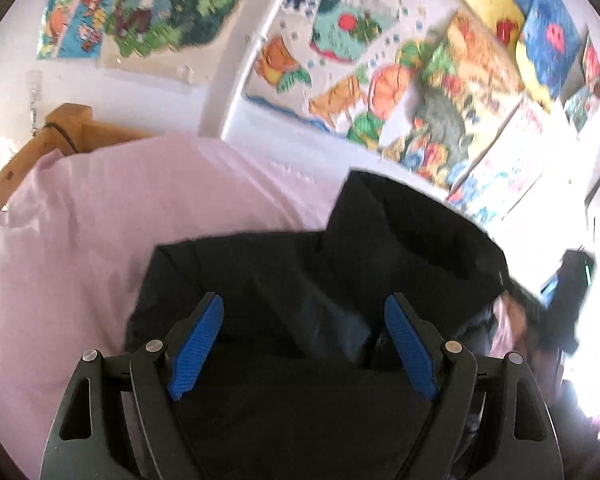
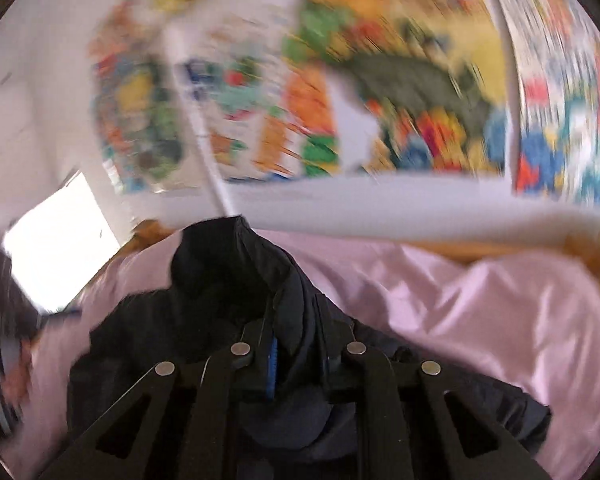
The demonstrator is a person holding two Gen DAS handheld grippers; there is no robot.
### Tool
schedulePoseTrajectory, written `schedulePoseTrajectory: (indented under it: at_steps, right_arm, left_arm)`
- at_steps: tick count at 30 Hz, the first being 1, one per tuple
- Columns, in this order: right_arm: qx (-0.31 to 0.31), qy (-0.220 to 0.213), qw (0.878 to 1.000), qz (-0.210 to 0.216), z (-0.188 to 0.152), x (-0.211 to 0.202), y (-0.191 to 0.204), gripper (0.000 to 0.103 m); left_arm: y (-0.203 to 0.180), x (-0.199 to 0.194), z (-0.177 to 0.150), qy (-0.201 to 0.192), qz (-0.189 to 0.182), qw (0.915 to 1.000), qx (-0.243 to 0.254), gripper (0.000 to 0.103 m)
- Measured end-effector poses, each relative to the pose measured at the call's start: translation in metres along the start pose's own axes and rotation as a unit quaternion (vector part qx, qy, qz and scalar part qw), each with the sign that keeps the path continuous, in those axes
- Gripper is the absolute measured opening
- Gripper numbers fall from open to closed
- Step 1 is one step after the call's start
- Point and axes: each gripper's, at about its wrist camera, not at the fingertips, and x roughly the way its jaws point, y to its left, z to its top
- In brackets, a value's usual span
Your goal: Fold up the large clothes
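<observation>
While motion blur smears the colourful wall pictures beyond reading, the pink bedsheet carries a crumpled black jacket. Left gripper hovers over it, blue pads spread wide, holding nothing. Right gripper is pinched closed on jacket fabric.

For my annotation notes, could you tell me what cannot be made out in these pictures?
- Right wrist view: right gripper fingertips are buried in the black jacket.
- Right wrist view: the wall pictures are motion-blurred.
- Left wrist view: the jacket's lower part is hidden behind the open left gripper.
</observation>
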Motion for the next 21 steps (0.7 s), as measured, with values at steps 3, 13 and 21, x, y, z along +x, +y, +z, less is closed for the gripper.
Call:
schedulePoseTrajectory:
  at_steps: [3, 13, 21]
  right_arm:
    - [-0.059, -0.035, 0.998, 0.011, -0.024, -0.040, 0.034, 0.013]
    - [-0.258, -0.064, 0.964, 0.008, -0.116, -0.122, 0.104, 0.012]
    - [-0.342, -0.019, 0.939, -0.014, -0.173, -0.135, 0.124, 0.011]
  left_arm:
    - [-0.001, -0.021, 0.009, -0.017, 0.006, 0.9998, -0.012, 0.079]
    - [-0.011, -0.062, 0.028, -0.027, 0.010, 0.9987, -0.043, 0.079]
    - [-0.075, -0.053, 0.037, -0.008, -0.001, 0.9994, 0.034, 0.079]
